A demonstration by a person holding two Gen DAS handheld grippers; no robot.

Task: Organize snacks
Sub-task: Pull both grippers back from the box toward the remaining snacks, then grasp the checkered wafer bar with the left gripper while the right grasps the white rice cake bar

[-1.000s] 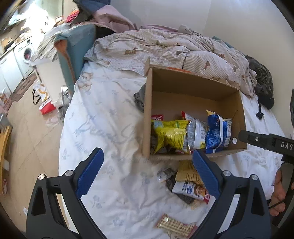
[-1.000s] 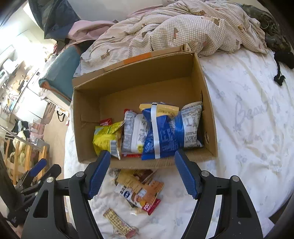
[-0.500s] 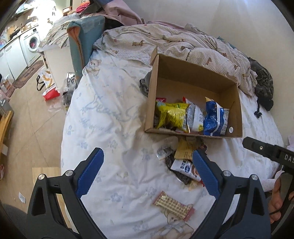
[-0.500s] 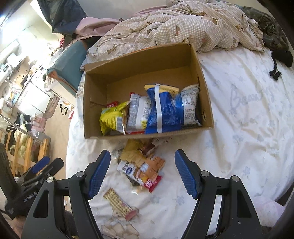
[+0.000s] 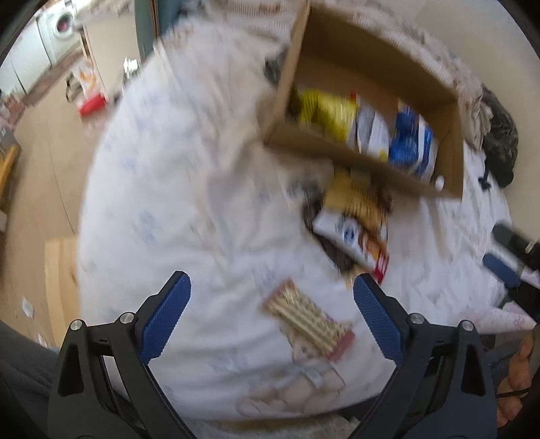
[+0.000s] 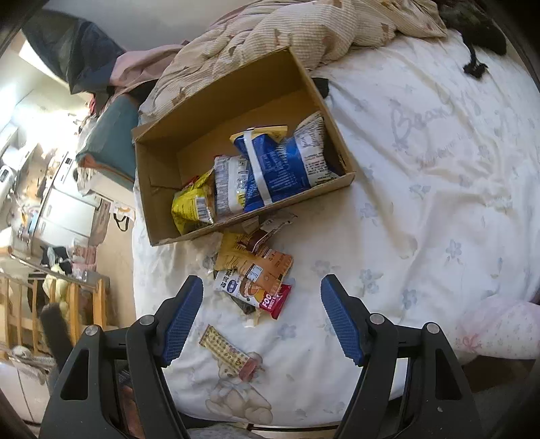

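Note:
An open cardboard box [image 6: 162, 202] [image 5: 337, 152] lies on the white bed and holds a yellow bag [image 6: 190, 206], a white bag [image 6: 227, 189] and a blue bag [image 6: 280, 165]. A pile of loose snack packets [image 6: 253, 273] [image 5: 357, 219] lies on the sheet in front of the box. A single wafer bar [image 6: 229, 351] [image 5: 307, 317] lies nearer to me. My left gripper [image 5: 271, 317] is open and empty above the wafer bar. My right gripper [image 6: 261, 310] is open and empty, just short of the pile. The left wrist view is blurred.
A checked quilt [image 6: 303, 30] is bunched behind the box. Dark clothing [image 6: 472, 27] lies at the bed's far right. A pink cushion [image 6: 499, 331] sits at the near right edge. The floor and a washing machine [image 5: 64, 30] lie to the left.
Both grippers have pulled back from the box toward the near edge of the bed. The loose packets and wafer bar now sit closer to the fingers. Both stay open.

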